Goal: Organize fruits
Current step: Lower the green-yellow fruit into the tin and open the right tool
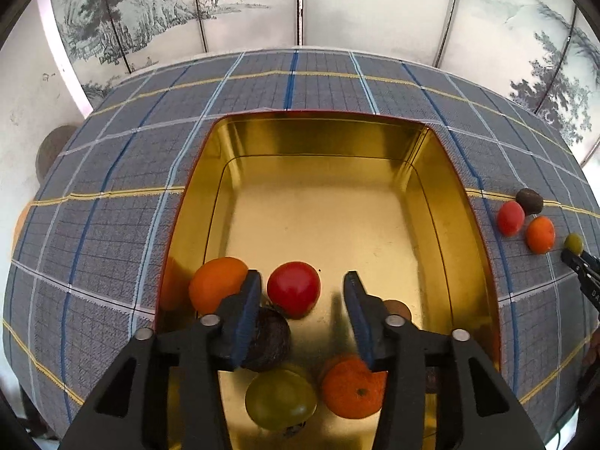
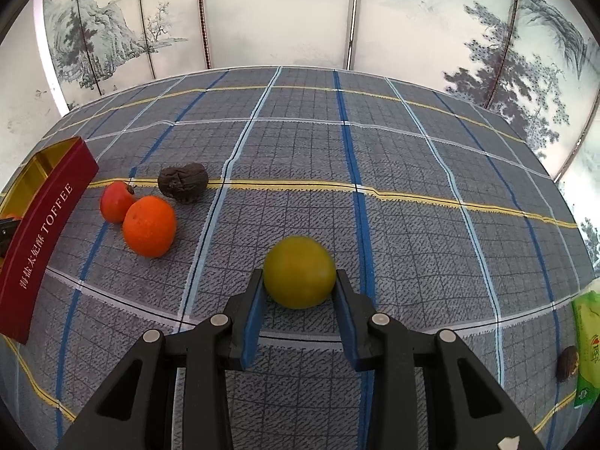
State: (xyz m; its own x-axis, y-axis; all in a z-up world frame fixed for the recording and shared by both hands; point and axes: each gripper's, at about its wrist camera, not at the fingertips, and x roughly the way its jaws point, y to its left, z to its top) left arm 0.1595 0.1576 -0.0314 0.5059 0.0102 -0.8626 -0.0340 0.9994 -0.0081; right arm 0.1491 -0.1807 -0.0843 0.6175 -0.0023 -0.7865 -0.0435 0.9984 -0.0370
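Note:
My left gripper (image 1: pixel 302 281) hangs open and empty over the gold tin (image 1: pixel 318 142). In the tin lie an orange (image 1: pixel 213 285), a red fruit (image 1: pixel 294 292), a dark wrinkled fruit (image 1: pixel 270 341), a green fruit (image 1: pixel 279 399) and another orange (image 1: pixel 350 390). My right gripper (image 2: pixel 298 281) has its fingers on both sides of a yellow-green fruit (image 2: pixel 299 275) on the cloth; the pads touch or nearly touch it. On the cloth to its left lie an orange (image 2: pixel 150 225), a red fruit (image 2: pixel 116 201) and a dark wrinkled fruit (image 2: pixel 182 182).
The tin's red side wall (image 2: pixel 41 247) reads TOFFEE at the left of the right wrist view. A green packet (image 2: pixel 588 341) and a small brown fruit (image 2: pixel 566 363) lie at the right edge. A painted folding screen (image 2: pixel 285 11) stands behind the plaid-covered table (image 2: pixel 412 187).

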